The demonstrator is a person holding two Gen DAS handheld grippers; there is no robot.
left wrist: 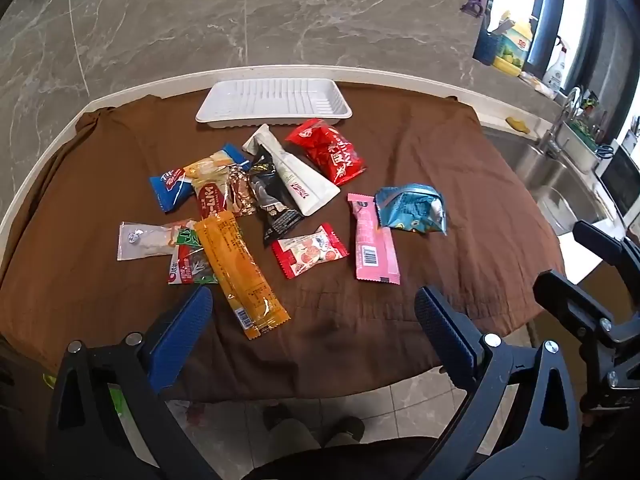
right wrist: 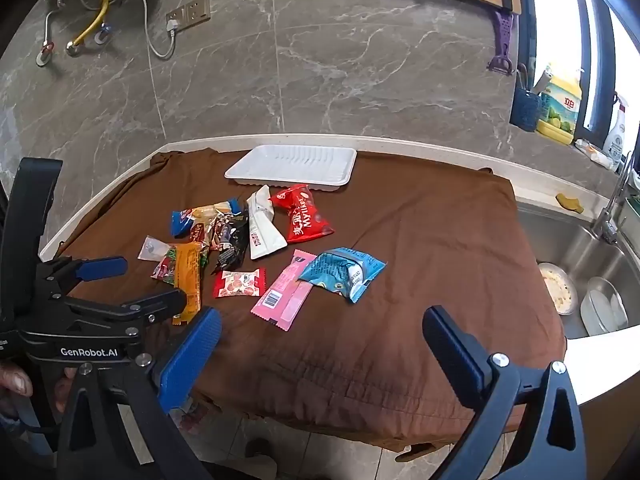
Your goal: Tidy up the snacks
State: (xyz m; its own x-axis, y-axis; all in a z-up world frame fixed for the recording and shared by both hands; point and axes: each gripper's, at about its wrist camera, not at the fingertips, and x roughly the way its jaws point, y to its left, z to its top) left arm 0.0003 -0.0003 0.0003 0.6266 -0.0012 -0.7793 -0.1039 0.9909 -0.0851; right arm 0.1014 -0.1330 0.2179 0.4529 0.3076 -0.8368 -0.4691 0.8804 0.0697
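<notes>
Several snack packets lie loose on a brown cloth (left wrist: pixel 440 280). Among them are an orange bar (left wrist: pixel 240 272), a pink bar (left wrist: pixel 374 240), a light blue bag (left wrist: pixel 412 210), a red bag (left wrist: pixel 326 150), a white pouch (left wrist: pixel 294 176) and a small red candy packet (left wrist: pixel 310 250). An empty white tray (left wrist: pixel 274 102) sits behind them at the far edge; it also shows in the right wrist view (right wrist: pixel 292 166). My left gripper (left wrist: pixel 316 312) is open and empty, held above the cloth's near edge. My right gripper (right wrist: pixel 320 332) is open and empty, to the right of the left one.
A steel sink (right wrist: pixel 580 280) with dishes lies right of the cloth, with a faucet (right wrist: pixel 612 208) and bottles (right wrist: pixel 558 108) behind it. A grey marble wall (right wrist: pixel 320 60) backs the counter. Tiled floor and the person's feet (left wrist: pixel 312 428) are below the near edge.
</notes>
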